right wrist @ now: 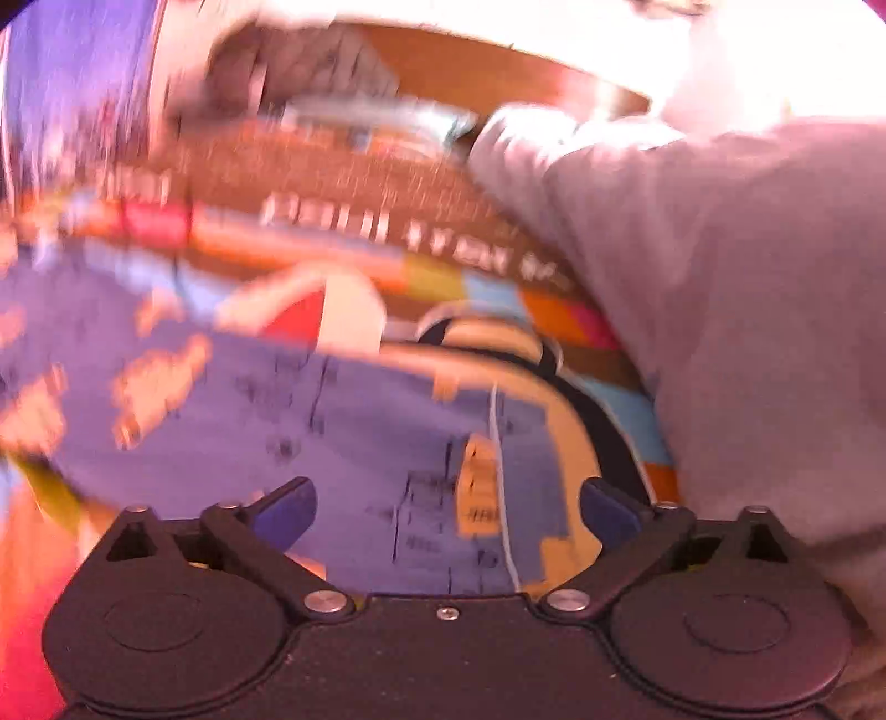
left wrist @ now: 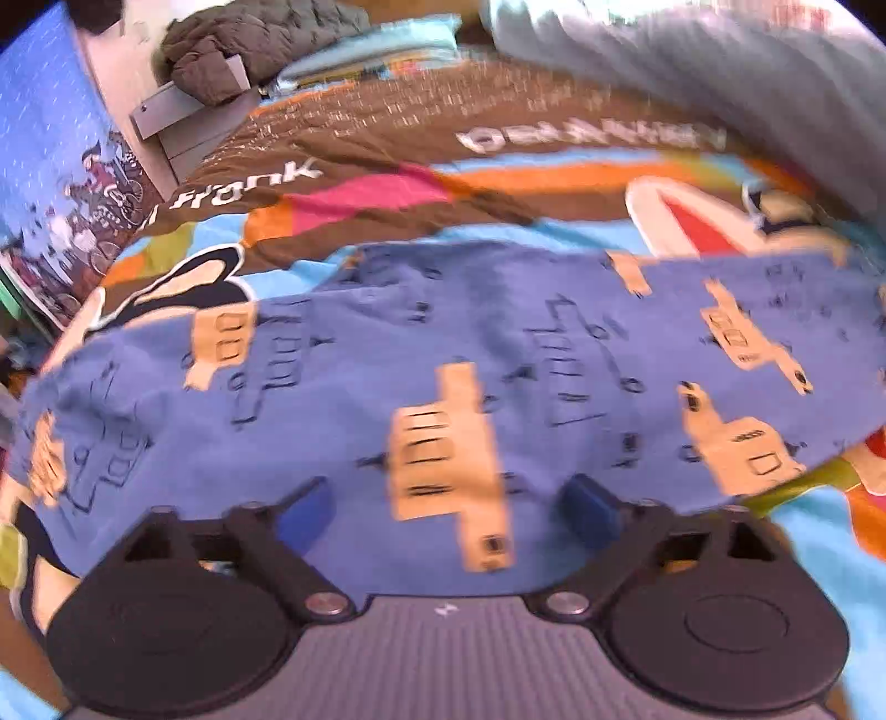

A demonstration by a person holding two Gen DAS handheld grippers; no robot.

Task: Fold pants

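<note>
The blue pants (left wrist: 443,343) with a tan and black vehicle print lie spread across a colourful bedspread (left wrist: 387,194). My left gripper (left wrist: 448,512) is open just above the near part of the pants, holding nothing. In the blurred right wrist view the same pants (right wrist: 332,432) lie below and to the left. A white drawstring (right wrist: 501,471) hangs over their right end. My right gripper (right wrist: 448,509) is open over that end and holds nothing.
A grey blanket (left wrist: 720,72) (right wrist: 720,310) is piled on the right side of the bed. A dark quilted jacket (left wrist: 249,39) lies at the far end. A picture poster (left wrist: 61,183) stands at the left. Folded cloth (left wrist: 376,50) lies beside the jacket.
</note>
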